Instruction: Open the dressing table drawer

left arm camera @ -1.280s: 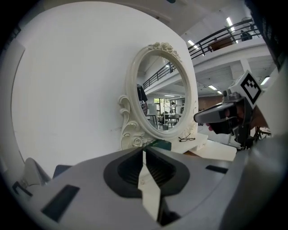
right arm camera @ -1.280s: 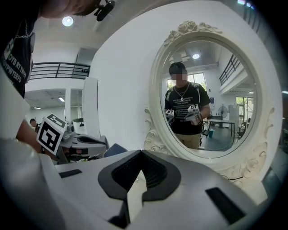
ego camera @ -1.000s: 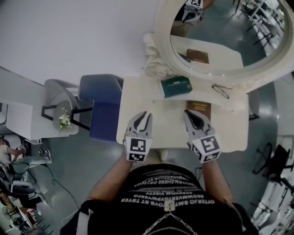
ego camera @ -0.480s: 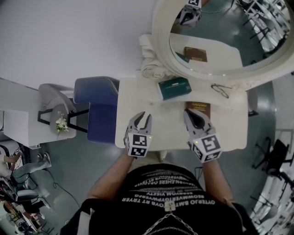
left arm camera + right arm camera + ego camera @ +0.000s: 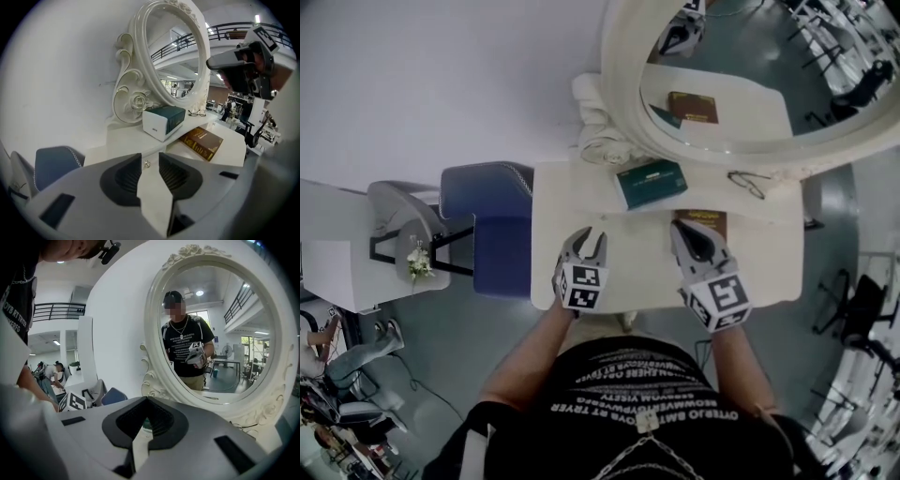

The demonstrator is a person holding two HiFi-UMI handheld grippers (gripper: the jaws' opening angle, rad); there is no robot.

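While I line up the pull, left gripper [image 5: 586,240]: at table [image 5: 647,277] front edge, jaws opening either side of knob [image 5: 147,163], pinching nothing.
Drawer [image 5: 151,185]: under table top, shut.
Right gripper [image 5: 684,231]: over table, tips pressed together, empty, held clear.

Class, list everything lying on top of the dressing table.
On the dressing table lie a teal box, glasses and a brown book. The right tool covers part of the book.
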